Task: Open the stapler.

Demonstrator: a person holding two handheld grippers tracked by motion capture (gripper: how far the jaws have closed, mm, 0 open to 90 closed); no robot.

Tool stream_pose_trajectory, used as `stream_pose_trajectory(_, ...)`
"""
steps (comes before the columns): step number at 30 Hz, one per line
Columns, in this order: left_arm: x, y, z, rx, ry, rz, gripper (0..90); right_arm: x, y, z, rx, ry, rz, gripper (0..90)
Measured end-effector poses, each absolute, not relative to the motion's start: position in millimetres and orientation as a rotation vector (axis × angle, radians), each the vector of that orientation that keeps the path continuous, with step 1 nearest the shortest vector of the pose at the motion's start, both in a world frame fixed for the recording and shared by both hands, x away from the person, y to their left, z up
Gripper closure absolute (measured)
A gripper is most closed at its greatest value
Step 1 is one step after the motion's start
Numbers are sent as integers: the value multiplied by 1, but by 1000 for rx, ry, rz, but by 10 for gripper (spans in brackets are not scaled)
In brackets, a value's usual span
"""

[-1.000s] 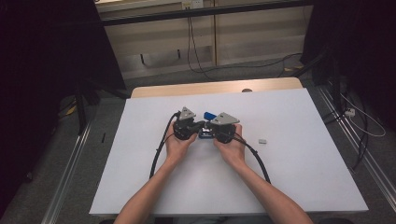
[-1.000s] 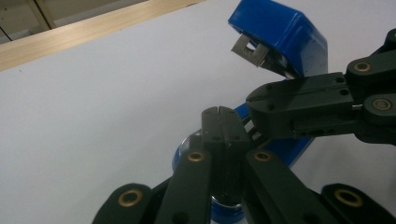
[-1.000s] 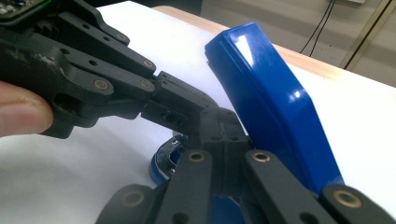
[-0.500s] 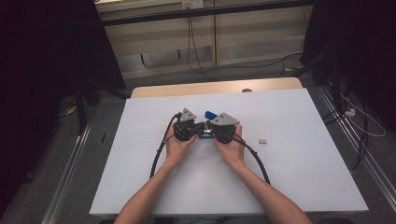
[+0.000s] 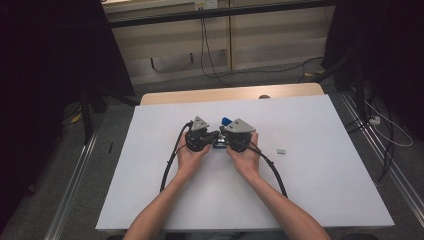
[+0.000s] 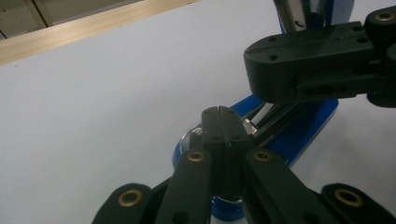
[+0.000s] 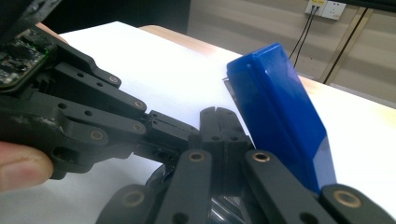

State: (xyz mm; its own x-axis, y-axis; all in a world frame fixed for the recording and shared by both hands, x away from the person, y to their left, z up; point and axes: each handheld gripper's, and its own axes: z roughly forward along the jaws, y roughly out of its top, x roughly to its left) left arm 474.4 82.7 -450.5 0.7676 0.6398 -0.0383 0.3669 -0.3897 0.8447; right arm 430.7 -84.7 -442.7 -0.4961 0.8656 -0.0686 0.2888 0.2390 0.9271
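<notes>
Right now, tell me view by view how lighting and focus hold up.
High view: dim room, white table evenly lit, everything sharp. Left gripper view: near jaws soft, blue stapler slightly blurred. Right gripper view: mild glare on the stapler's top; thumb at the left edge blurred.

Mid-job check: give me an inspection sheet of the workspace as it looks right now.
Surface: white table top, wooden strip along its far edge.
Job's things: blue stapler between the two grippers at the table's middle, its top raised and metal parts showing.
Clutter: one small grey piece lying apart, to the right of the hands.
Grippers: left gripper and right gripper both shut, tips meeting at the stapler; whether either grips a part of it cannot be told.
Cables: black gripper cables trail back across the table; floor cables at right.
Surroundings: dim room, wall socket, grey floor.
</notes>
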Motion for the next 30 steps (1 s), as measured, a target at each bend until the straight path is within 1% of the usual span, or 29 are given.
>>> stream_pose_trajectory(30, 474, 82, -451, 2014, 749, 375, 900, 425, -105, -427, 1057, 1872, 1224, 900)
